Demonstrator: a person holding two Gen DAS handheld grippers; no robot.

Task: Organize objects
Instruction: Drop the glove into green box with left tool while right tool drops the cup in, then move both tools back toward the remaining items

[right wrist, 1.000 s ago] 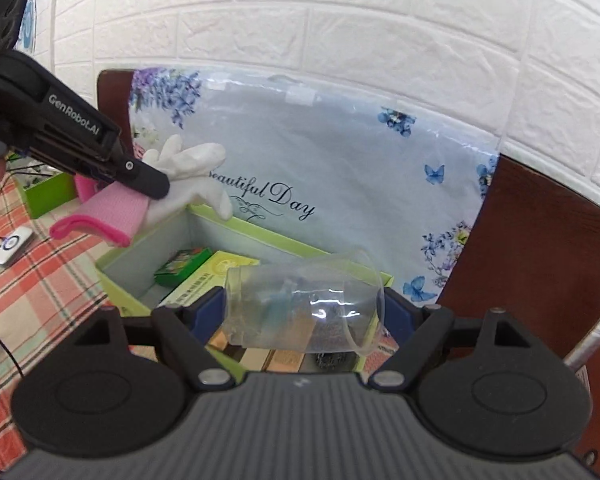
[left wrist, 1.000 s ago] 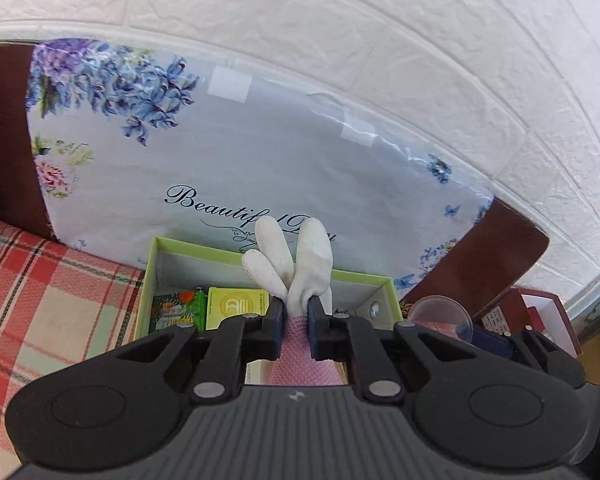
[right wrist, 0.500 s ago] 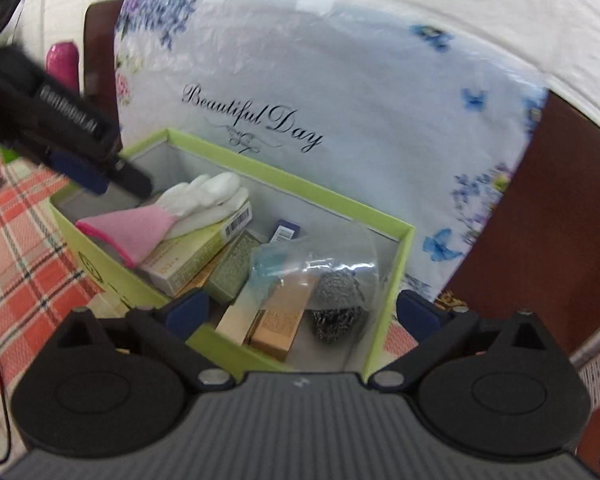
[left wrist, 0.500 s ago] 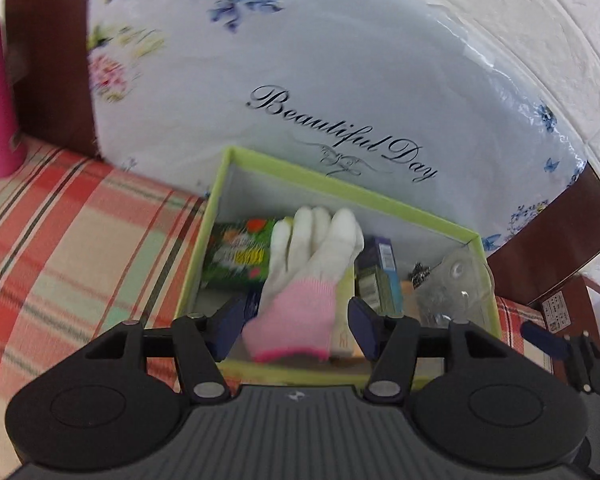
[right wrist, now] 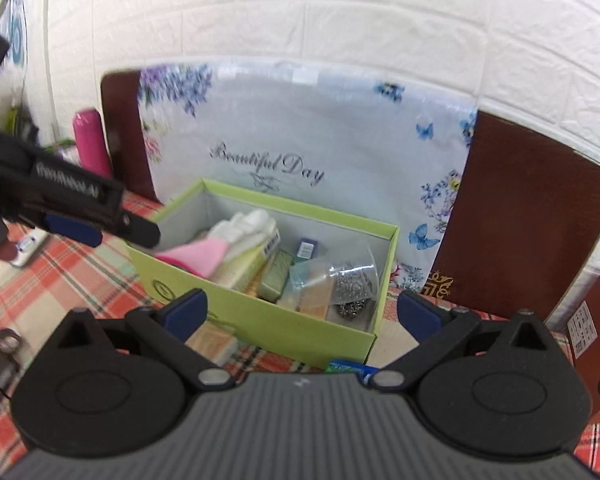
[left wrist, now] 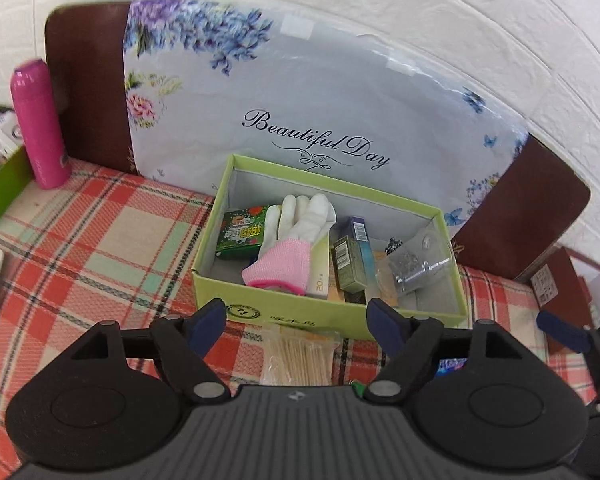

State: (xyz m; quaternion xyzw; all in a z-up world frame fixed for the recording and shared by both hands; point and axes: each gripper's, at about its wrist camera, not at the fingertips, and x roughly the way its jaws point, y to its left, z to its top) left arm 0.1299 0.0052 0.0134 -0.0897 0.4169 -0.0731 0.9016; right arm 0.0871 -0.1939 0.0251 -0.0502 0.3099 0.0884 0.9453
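Observation:
A white glove with a pink cuff (left wrist: 296,236) lies in the green box (left wrist: 300,314) on top of small packets. At the box's right end a clear plastic cup (left wrist: 420,268) rests on its side over a steel scourer. My left gripper (left wrist: 296,318) hovers before the box's front wall. Its jaws are opening, with nothing between them. My right gripper (right wrist: 302,310) stands open wide in front of the same box (right wrist: 260,320), apart from the cup (right wrist: 348,276) and the glove (right wrist: 236,236). One of the left gripper's fingers (right wrist: 140,232) shows near the box's left corner.
A floral board (left wrist: 320,100) leans on the brick wall behind the box. A pink bottle (left wrist: 40,128) and another green box (left wrist: 0,188) stand at the left. A toothpick pack (left wrist: 296,356) lies on the plaid cloth below my left gripper. A brown box (right wrist: 596,328) stands at the right.
The left gripper let go of the glove, which now lies in the box. The right gripper released the clear cup into the box. Both grippers drew back from the box.

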